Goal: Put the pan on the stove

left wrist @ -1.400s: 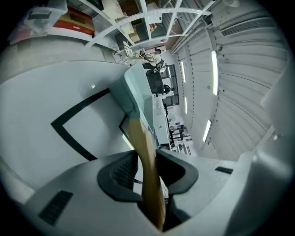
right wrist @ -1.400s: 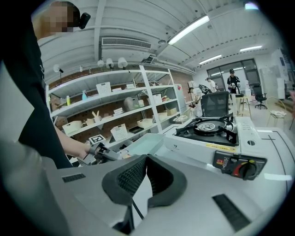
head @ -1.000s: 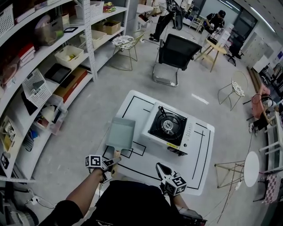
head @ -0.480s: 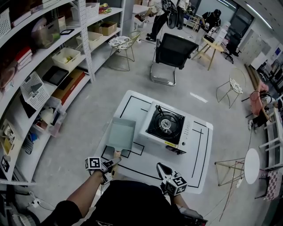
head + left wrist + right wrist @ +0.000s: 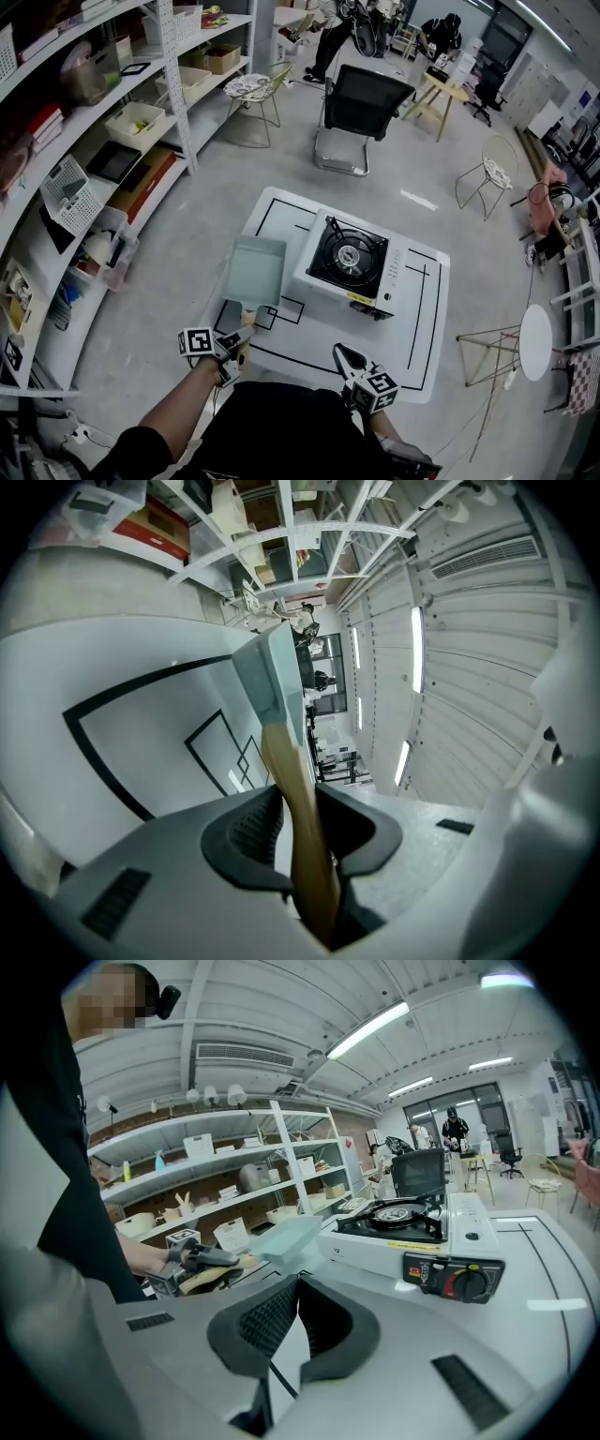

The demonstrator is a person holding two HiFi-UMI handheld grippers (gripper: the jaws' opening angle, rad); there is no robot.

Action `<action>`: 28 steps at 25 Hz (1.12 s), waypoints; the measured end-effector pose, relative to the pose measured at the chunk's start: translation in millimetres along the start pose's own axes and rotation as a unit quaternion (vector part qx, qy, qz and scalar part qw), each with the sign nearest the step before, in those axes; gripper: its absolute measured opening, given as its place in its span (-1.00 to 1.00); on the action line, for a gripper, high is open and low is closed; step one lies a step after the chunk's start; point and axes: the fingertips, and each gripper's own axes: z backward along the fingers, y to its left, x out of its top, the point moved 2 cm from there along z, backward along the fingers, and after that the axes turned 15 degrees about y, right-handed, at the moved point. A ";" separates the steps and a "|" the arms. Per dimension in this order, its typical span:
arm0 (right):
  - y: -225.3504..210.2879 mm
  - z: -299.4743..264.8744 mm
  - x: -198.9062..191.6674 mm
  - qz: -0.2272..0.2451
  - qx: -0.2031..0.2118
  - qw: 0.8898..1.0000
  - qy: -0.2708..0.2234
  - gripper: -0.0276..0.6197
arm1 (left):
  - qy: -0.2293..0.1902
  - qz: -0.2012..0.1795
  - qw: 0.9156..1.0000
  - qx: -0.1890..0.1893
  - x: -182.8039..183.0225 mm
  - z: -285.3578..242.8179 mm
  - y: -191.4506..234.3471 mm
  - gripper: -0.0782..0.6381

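Jaws of the left gripper [image 5: 298, 803] are clamped on the wooden handle [image 5: 302, 829] of the pan [image 5: 270, 672], the pads pressed against both sides of the wood. In the head view the left gripper [image 5: 241, 339] is seen at the near edge of the low white table [image 5: 424, 375], with the pale green square pan [image 5: 257, 271] stretched away from it toward the far side. The pan is placed just beside the portable gas stove [image 5: 351, 264], on the stove's left, and is not over the black burner [image 5: 351, 256]. From the right gripper view the pan [image 5: 289, 1237] appears to be held slightly off the table surface, its underside being shown, about level with the stove [image 5: 412, 1234] top. The right gripper [image 5: 339, 355] is held at the table's near edge, well apart from the pan; its jaws are pressed together with nothing caught between them [image 5: 292, 1290]. A red and black knob [image 5: 466, 1283] is shown on the stove's front. Black lines [image 5: 419, 317] are marked on the table top.
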 end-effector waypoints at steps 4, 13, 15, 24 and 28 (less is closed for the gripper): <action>-1.4 5.7 -5.2 -0.007 -0.007 1.000 0.000 -0.83 | -0.002 -0.008 1.000 -0.006 4.7 -2.4 -14.1 -0.47; -8.9 17.2 -9.4 -0.017 -0.012 1.000 -0.013 -0.83 | -0.009 -0.028 0.999 -0.011 10.1 -8.0 -37.3 -0.47; -11.4 19.0 -10.0 -0.020 -0.010 1.000 -0.015 -0.83 | -0.011 -0.031 0.999 -0.021 9.0 -12.1 -44.0 -0.47; -27.4 25.1 -6.8 -0.026 0.003 0.999 -0.025 -0.83 | -0.012 -0.033 0.999 -0.018 6.6 -31.5 -63.4 -0.47; -36.8 32.1 -9.8 -0.034 0.003 0.999 -0.028 -0.83 | -0.007 -0.033 0.999 -0.022 4.5 -47.7 -73.1 -0.47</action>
